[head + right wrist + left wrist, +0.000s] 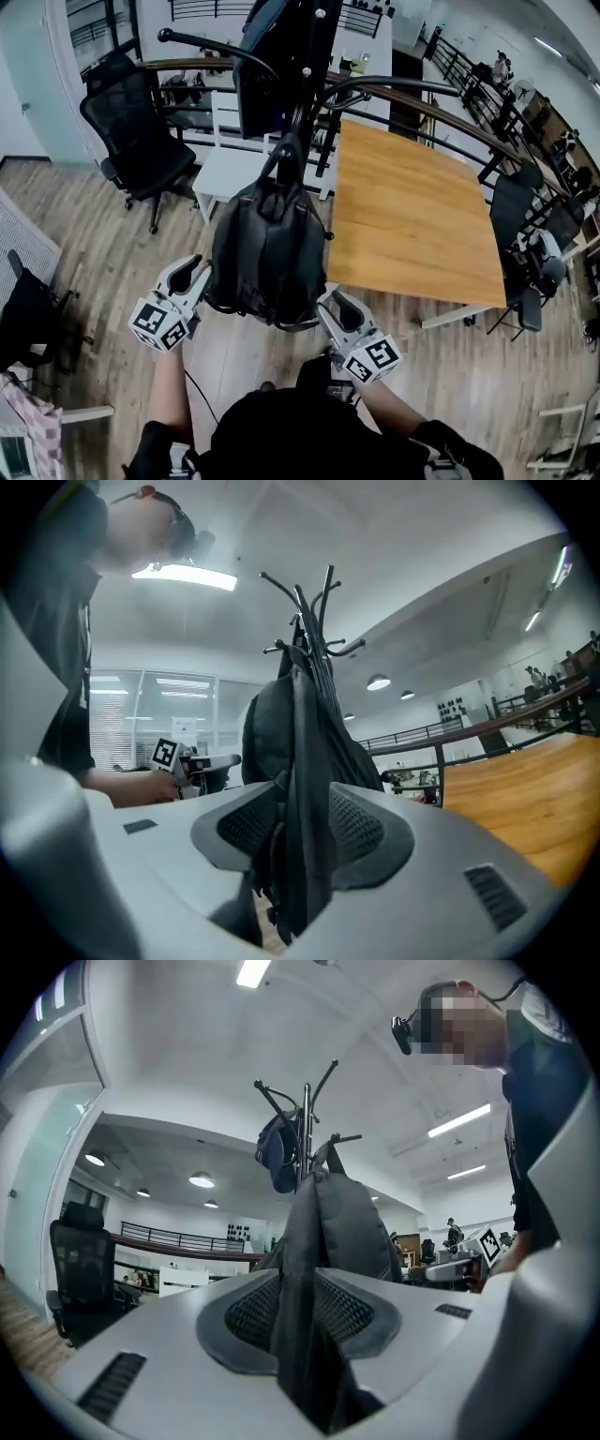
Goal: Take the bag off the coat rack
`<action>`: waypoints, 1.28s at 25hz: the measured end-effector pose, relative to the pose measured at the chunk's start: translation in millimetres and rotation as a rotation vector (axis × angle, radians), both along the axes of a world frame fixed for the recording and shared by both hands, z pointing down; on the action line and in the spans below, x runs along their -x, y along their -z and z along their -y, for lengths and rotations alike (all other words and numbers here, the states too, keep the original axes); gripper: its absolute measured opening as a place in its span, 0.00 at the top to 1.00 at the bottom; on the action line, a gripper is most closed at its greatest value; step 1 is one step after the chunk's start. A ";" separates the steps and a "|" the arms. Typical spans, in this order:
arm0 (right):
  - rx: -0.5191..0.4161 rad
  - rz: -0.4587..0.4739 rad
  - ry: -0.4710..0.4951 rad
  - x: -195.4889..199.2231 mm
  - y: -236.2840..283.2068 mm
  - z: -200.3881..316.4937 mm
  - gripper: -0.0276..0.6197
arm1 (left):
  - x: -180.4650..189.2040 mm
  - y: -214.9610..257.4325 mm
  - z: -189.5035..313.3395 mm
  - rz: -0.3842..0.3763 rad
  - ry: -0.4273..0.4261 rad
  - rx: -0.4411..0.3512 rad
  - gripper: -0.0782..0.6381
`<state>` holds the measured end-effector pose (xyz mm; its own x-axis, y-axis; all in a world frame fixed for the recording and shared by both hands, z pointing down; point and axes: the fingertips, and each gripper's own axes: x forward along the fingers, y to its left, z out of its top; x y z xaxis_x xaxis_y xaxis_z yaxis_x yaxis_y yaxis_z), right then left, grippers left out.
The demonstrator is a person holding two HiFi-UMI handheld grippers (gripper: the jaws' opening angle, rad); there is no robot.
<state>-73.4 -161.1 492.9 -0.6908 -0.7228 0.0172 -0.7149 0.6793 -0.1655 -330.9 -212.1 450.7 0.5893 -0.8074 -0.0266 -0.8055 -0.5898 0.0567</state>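
Observation:
A black backpack (267, 248) hangs by its top loop from a hook of the black coat rack (309, 56). My left gripper (199, 272) is at the bag's lower left side and my right gripper (328, 305) at its lower right. In the left gripper view a fold of the bag (342, 1222) runs down between the pads of the left gripper (298, 1307), which press on it. The right gripper view shows the same: the bag (300, 733) is pinched in the right gripper (300, 832). The rack's hooks (314, 602) rise above the bag.
A wooden table (412, 216) stands close on the right of the rack. A black office chair (141, 131) and a white chair (225, 159) stand at the left behind it. A dark blue item (277, 1157) hangs on another hook. A railing (450, 94) runs behind.

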 end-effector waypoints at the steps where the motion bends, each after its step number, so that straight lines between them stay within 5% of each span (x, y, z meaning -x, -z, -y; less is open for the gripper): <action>1: 0.010 -0.001 -0.013 0.0 -3.7 1.9 0.69 | -1.6 -1.9 2.1 -0.002 -0.017 0.005 0.71; 13: 0.012 -0.078 -0.083 25.4 -24.3 22.7 0.63 | -13.8 -55.7 14.3 0.059 -0.156 0.101 0.55; 32: 0.009 -0.135 -0.160 35.3 -39.1 42.8 0.69 | -34.3 -82.4 23.9 0.066 -0.163 0.141 0.67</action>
